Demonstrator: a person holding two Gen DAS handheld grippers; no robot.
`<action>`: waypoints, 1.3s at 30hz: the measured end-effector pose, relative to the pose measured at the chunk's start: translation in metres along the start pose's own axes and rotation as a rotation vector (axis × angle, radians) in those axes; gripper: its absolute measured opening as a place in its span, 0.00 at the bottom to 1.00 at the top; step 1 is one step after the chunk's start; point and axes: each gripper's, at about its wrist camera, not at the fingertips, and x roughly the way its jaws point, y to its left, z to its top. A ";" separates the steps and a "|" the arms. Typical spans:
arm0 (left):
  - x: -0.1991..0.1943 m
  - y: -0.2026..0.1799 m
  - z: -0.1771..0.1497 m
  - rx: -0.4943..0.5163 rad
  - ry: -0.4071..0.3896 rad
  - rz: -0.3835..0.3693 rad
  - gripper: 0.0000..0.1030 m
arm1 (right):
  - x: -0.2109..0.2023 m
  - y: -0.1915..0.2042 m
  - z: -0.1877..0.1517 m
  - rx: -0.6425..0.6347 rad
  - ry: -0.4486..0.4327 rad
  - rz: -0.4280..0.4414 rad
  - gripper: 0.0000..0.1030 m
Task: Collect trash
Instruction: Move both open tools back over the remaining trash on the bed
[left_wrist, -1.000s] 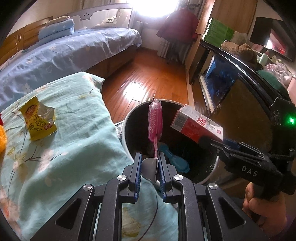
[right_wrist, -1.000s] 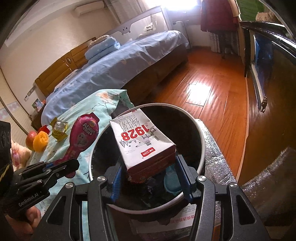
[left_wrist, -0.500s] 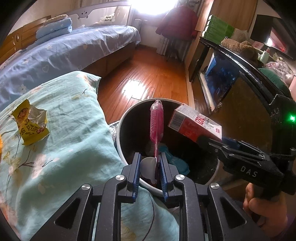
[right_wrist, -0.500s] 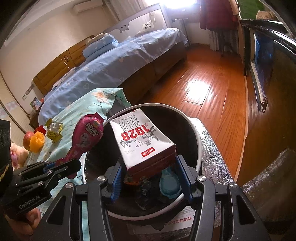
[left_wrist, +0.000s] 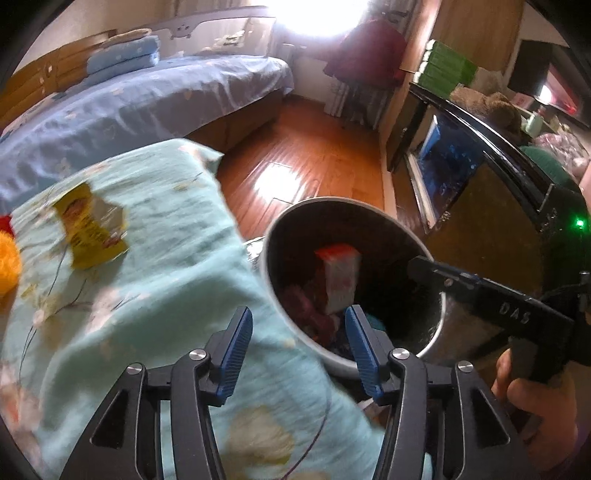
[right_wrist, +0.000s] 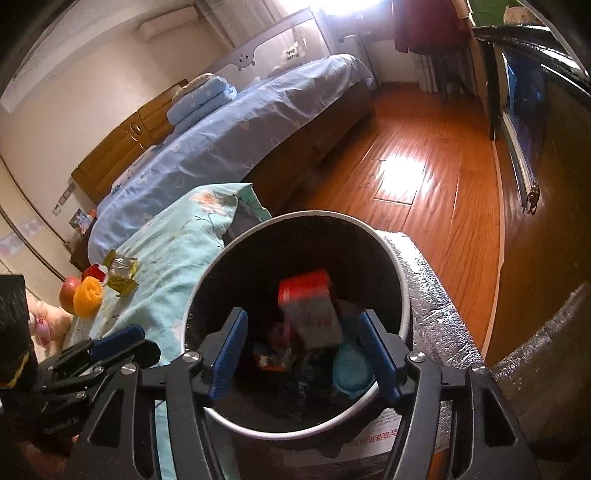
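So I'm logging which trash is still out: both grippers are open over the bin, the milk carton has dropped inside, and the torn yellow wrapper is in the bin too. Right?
Not quite. The torn yellow wrapper lies on the teal floral bedspread, outside the bin, as the left wrist view shows. The rest holds: left gripper and right gripper have just opened, and the milk carton is inside.

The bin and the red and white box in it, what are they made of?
The bin looks like plastic or painted metal, I can't tell which: a smooth pale rim and a dark matte inside. The box looks like coated cardboard, a milk-carton kind: flat printed sides and sharp folded edges, though it is blurred.
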 end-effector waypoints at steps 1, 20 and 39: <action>-0.003 0.004 -0.004 -0.013 -0.001 0.003 0.56 | -0.001 0.002 0.000 -0.002 -0.001 0.004 0.64; -0.088 0.086 -0.077 -0.224 -0.063 0.118 0.61 | -0.003 0.082 -0.023 -0.116 0.002 0.108 0.79; -0.128 0.152 -0.099 -0.346 -0.096 0.211 0.61 | 0.033 0.172 -0.043 -0.265 0.073 0.192 0.80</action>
